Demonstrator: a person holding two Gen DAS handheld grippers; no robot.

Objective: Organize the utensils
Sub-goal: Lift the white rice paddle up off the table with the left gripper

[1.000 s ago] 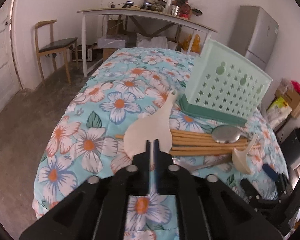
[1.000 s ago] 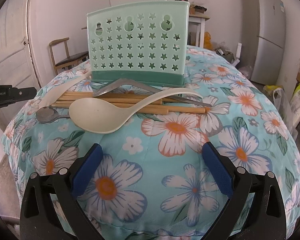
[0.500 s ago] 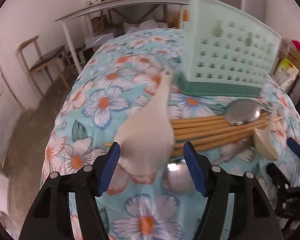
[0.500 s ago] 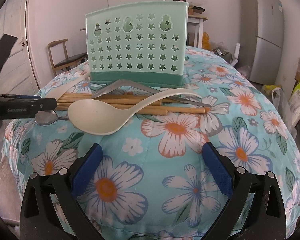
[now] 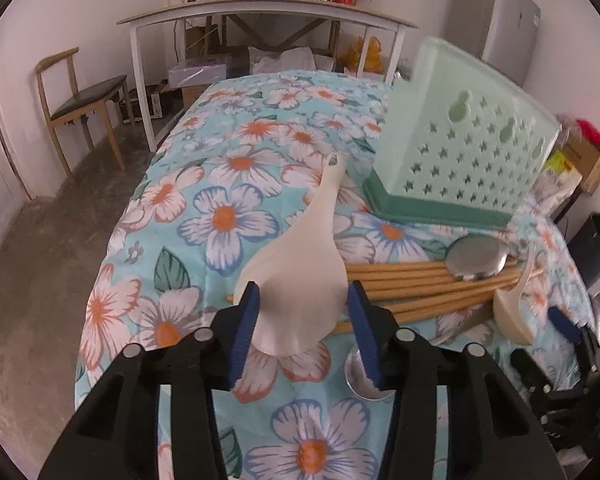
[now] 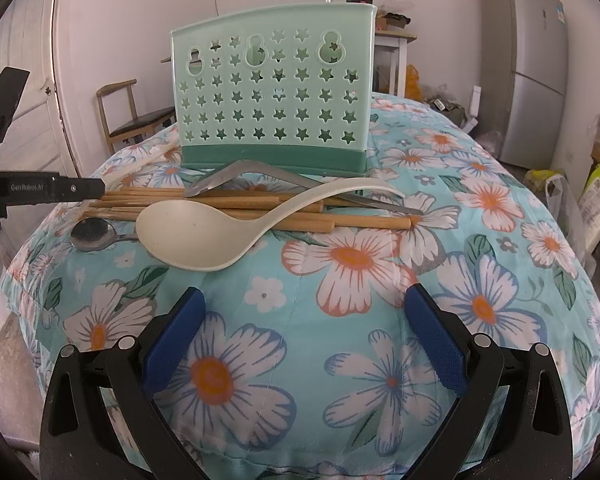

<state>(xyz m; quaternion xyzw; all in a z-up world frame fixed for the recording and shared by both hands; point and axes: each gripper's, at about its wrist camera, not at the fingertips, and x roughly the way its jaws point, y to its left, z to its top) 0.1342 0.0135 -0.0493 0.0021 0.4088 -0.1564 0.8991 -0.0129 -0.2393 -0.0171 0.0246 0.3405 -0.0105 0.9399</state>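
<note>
A cream spoon lies on the flowered cloth with its handle pointing toward the mint utensil holder. My left gripper straddles its bowl, jaws closing; I see no firm press of the blue pads on it. Beside it lie wooden chopsticks, a metal spoon and a round metal utensil. In the right wrist view, my right gripper hangs open and empty above the cloth, short of a second cream spoon, the chopsticks and the holder.
The utensils rest on a flower-patterned cloth that falls off at the sides. A wooden chair and a white table stand behind, and a grey fridge at the right. The left gripper reaches in from the left.
The left gripper went from shut to wide open, moved in over the cream spoon's bowl, and its jaws have since narrowed around it. The right gripper has stayed put.
</note>
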